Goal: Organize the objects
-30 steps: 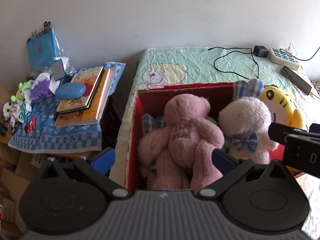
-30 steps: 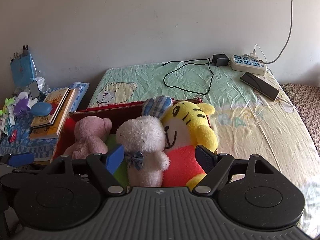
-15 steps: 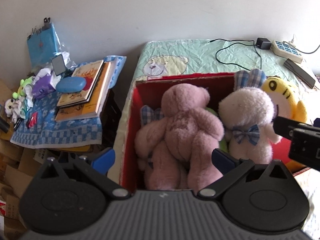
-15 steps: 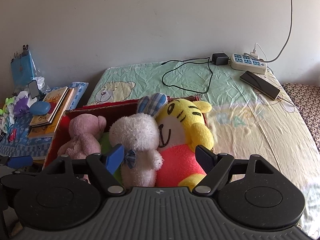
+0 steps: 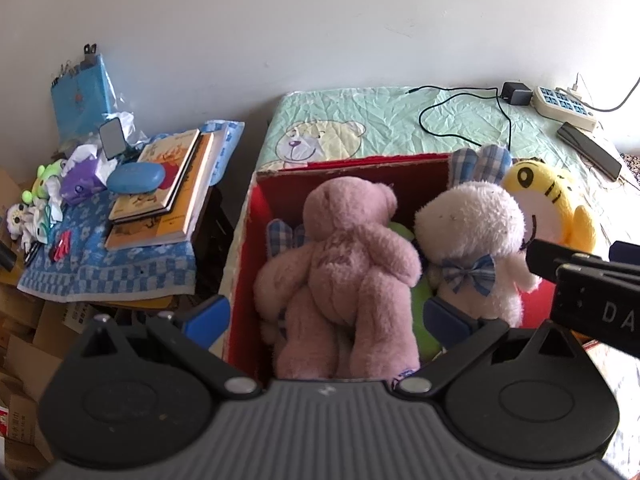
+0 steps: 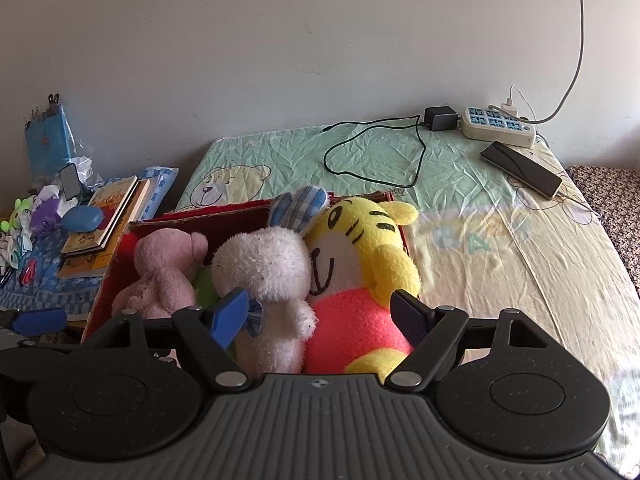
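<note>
Against a pale wall, the bed (image 6: 500, 248) carries a red box (image 5: 352, 166) packed with a pink bear (image 5: 348, 264), white rabbit (image 6: 264, 276) and yellow tiger (image 6: 360, 248), upright so all fit; left gripper (image 5: 328, 314) and right gripper (image 6: 320, 312) hover spread wide, holding nothing. Judged nearly finished.

Black ribbed gripper bodies, round discs, silver screws, blue fingers (image 6: 229, 314).

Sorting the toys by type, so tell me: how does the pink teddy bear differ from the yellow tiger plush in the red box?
The pink teddy bear is one dusty pink all over; the yellow tiger plush has black stripes, a white face and a pink-red body. The bear shows its back to the left wrist camera; the tiger's face shows. The bear sits at the box's left end, the tiger at its right. Both are soft toys standing in it.
</note>
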`<state>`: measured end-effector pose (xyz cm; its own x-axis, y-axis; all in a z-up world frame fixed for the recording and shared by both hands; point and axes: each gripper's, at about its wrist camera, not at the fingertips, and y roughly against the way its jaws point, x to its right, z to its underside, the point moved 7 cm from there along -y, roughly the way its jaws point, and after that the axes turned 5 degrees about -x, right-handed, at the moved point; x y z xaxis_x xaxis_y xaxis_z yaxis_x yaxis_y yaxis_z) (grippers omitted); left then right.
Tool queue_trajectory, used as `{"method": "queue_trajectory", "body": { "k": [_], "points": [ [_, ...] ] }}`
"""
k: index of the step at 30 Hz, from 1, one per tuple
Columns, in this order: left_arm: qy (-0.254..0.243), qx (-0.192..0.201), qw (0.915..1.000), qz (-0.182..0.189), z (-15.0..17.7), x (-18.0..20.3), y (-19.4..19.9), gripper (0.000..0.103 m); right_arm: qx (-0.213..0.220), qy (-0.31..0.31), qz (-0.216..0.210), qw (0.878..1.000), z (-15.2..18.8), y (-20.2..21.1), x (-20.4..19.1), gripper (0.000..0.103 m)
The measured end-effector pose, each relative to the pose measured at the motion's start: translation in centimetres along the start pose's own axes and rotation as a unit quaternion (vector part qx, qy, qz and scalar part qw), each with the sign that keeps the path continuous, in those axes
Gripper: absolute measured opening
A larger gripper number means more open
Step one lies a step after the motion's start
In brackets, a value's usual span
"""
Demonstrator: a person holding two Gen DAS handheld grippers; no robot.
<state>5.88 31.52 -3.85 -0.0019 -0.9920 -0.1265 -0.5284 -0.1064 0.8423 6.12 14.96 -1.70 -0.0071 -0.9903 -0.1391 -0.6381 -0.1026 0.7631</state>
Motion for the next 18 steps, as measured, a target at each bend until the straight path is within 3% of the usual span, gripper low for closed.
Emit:
{"method": "queue_trajectory", "body": {
  "k": [18],
  "points": [
    [-0.003,0.004,1.0,-0.002,0.1,-0.12,-0.48,0.103,-0.004,0.004,-0.01,1.0,0.24,-0.52,-0.48,0.081]
  ]
}}
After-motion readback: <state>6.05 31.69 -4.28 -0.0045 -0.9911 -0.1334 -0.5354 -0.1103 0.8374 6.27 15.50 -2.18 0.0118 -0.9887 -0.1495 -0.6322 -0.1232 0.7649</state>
